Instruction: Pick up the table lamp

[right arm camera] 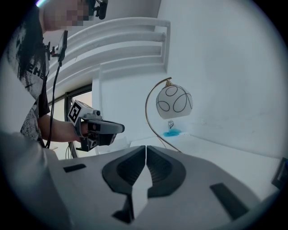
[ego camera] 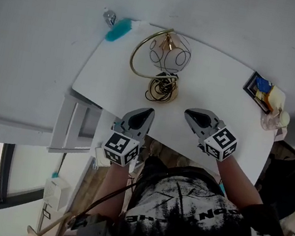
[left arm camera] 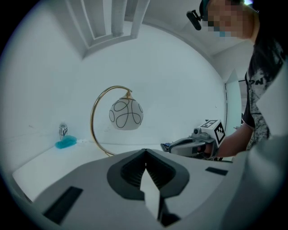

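Note:
The table lamp [ego camera: 169, 52] stands on the white table [ego camera: 220, 88]: a white globe shade with black loops, hung from a curved brass arm [ego camera: 139, 51], its dark cord coiled at the base [ego camera: 162, 89]. The lamp [left arm camera: 126, 114] shows ahead in the left gripper view and the same lamp [right arm camera: 173, 102] in the right gripper view. My left gripper [ego camera: 147, 113] is at the table's near edge, shut and empty, short of the cord. My right gripper [ego camera: 188, 115] is beside it to the right, also shut and empty. Neither touches the lamp.
A teal object [ego camera: 118, 30] with a small metal piece [ego camera: 109, 17] lies at the table's far left corner. A dark framed item [ego camera: 256, 86] and pale objects [ego camera: 275, 112] sit at the right end. A white slatted frame [ego camera: 73, 124] stands left of the table.

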A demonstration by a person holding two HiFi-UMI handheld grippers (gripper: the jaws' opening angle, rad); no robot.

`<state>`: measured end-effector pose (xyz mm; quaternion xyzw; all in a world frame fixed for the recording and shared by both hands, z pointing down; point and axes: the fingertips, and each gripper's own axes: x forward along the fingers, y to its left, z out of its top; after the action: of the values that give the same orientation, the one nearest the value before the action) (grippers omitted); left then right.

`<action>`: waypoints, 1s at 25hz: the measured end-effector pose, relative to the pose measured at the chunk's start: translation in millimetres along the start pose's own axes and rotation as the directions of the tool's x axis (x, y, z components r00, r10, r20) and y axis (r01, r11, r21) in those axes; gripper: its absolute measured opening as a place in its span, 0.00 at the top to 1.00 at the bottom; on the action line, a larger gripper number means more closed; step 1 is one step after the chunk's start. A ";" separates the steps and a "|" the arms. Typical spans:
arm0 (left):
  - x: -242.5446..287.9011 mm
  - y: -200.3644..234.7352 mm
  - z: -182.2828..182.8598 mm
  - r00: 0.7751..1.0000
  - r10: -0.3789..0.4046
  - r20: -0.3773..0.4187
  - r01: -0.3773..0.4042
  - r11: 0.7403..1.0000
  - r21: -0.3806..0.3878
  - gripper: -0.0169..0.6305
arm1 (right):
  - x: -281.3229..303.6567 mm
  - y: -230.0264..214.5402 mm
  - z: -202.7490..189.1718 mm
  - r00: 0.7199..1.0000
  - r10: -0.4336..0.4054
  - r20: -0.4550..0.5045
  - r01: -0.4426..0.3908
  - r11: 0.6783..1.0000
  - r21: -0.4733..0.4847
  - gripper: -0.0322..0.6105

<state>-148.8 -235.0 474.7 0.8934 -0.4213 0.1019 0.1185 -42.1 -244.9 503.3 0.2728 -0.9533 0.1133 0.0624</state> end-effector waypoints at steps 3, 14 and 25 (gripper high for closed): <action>4.8 14.9 3.0 1.000 -0.027 -0.008 0.027 1.000 0.009 0.95 | 12.7 -6.0 -0.2 1.000 -0.030 -0.004 0.030 1.000 0.008 0.92; 4.8 91.8 23.2 0.999 0.023 -0.027 -0.021 0.997 0.071 0.95 | 66.2 -31.0 4.2 0.997 -0.083 0.006 0.083 0.995 0.052 0.92; 26.1 126.0 62.9 0.999 0.036 0.001 -0.036 0.986 0.160 0.72 | 106.3 -70.3 -19.0 0.988 -0.130 -0.088 0.136 0.988 0.072 0.77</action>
<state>-225.2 -350.4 438.1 0.8922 -0.4276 0.1383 0.0449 -93.1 -352.0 553.6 0.3330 -0.9245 0.1571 0.0987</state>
